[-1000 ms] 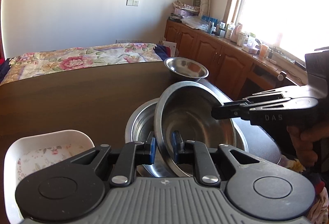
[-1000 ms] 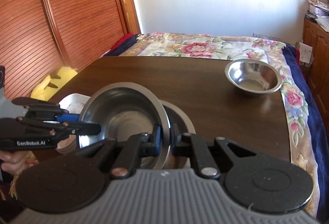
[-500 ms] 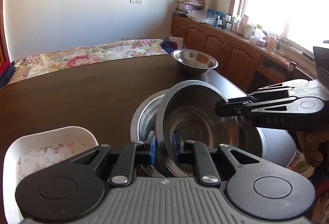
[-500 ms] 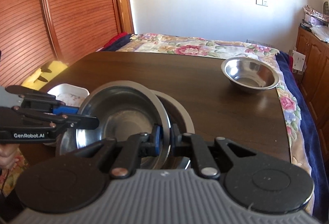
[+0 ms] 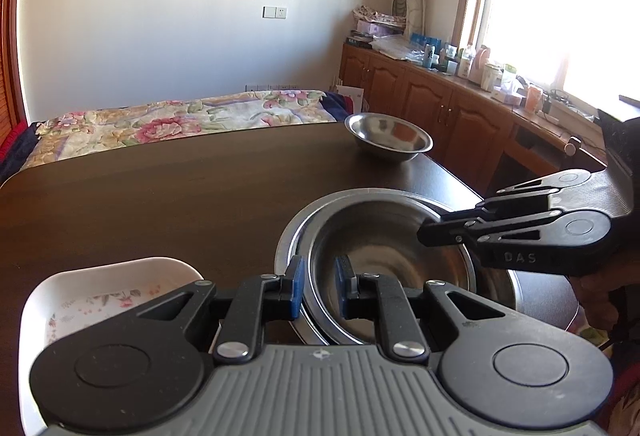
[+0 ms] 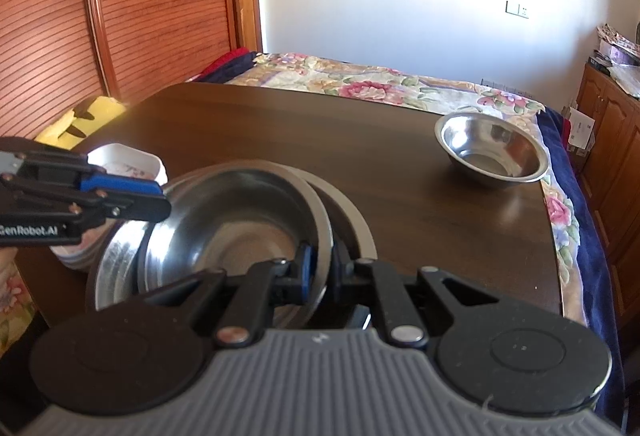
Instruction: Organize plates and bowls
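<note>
pinching opposite rims, left claw (image 5: 318,286) and right claw (image 6: 320,268) grip the steel bowl (image 5: 384,248) between them.

Shiny steel bowl (image 5: 384,256), prob. wood table (image 5: 160,196)

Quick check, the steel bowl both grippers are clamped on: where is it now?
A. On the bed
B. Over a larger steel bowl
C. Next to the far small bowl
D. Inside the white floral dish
B: the held bowl sits tilted within the larger steel bowl, with left gripper and right gripper on its rim.
</note>
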`<action>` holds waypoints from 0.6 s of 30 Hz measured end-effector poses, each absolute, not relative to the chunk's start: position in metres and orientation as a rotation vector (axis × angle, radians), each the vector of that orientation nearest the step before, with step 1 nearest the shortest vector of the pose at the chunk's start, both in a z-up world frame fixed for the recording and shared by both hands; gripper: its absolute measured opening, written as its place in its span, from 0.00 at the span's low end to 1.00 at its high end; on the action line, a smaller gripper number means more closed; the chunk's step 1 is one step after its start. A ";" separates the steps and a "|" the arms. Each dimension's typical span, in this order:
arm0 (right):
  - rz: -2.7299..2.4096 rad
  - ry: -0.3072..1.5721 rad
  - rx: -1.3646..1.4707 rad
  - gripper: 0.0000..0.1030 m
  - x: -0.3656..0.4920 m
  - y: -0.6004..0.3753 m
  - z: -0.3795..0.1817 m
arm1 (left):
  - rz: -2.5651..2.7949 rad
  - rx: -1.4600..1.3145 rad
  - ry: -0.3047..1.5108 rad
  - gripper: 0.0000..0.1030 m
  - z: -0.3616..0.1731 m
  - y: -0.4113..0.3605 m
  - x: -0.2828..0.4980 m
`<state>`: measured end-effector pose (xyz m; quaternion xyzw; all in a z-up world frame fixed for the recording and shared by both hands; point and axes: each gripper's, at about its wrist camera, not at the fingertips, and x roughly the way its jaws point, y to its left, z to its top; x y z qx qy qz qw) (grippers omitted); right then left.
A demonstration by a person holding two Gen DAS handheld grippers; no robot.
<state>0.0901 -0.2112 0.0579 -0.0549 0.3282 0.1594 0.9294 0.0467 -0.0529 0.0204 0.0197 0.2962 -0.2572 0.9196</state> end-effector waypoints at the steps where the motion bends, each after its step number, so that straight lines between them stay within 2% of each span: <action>1: 0.329 0.680 -0.119 0.12 0.091 -0.210 0.057 | -0.528 0.039 0.606 0.16 0.021 -0.052 0.047; 18: 0.314 0.675 -0.093 0.13 0.093 -0.210 0.058 | -0.528 0.028 0.591 0.16 0.024 -0.052 0.045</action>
